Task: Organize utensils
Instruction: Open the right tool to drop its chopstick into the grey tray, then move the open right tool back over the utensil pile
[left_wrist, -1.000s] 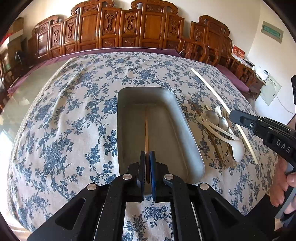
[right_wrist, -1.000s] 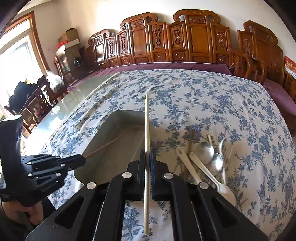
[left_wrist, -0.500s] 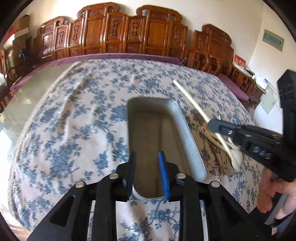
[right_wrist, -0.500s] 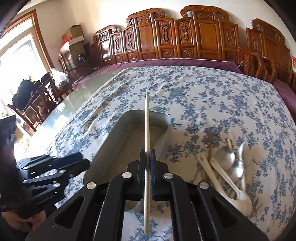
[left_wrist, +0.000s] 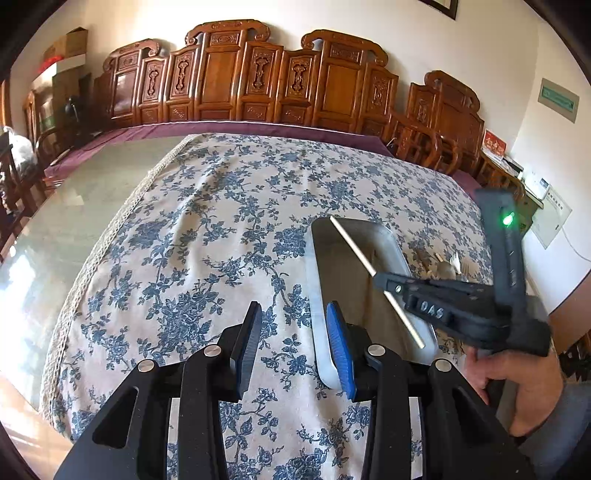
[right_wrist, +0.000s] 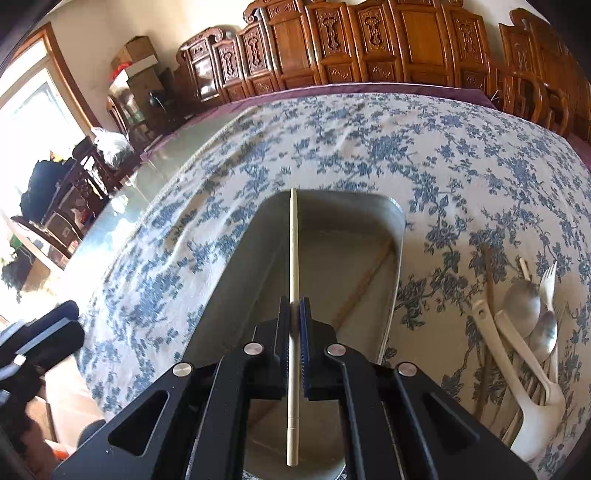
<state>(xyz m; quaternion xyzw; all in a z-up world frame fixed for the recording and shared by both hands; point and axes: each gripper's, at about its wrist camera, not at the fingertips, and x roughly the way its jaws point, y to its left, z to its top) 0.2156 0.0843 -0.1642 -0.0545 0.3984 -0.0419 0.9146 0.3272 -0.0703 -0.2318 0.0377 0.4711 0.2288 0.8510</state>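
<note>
Hovering over the tray (right_wrist: 397, 236), the right gripper (right_wrist: 294, 317) points forward and slightly down, its fingers (right_wrist: 304, 332) pressed on a pale chopstick (right_wrist: 293, 258). The chopstick is long, straight and cream; it runs through the fingers, its tip reaching ahead to the tray's far rim and its butt sticking back behind them. Below and right of the fingers a thin brown chopstick (right_wrist: 364, 284) lies aslant on the tray floor. Further right, on the cloth (right_wrist: 369, 147), spoons (right_wrist: 522, 302) and a fork (right_wrist: 548, 284) lie heaped together.

The left gripper (left_wrist: 293, 343) sits low over the cloth (left_wrist: 221, 221), fingers (left_wrist: 341, 347) spread wide and holding nothing; the right finger overlaps the tray's (left_wrist: 317, 277) near left corner. The right gripper (left_wrist: 384, 282) shows to the right of it, held in a hand (left_wrist: 517, 384).
</note>
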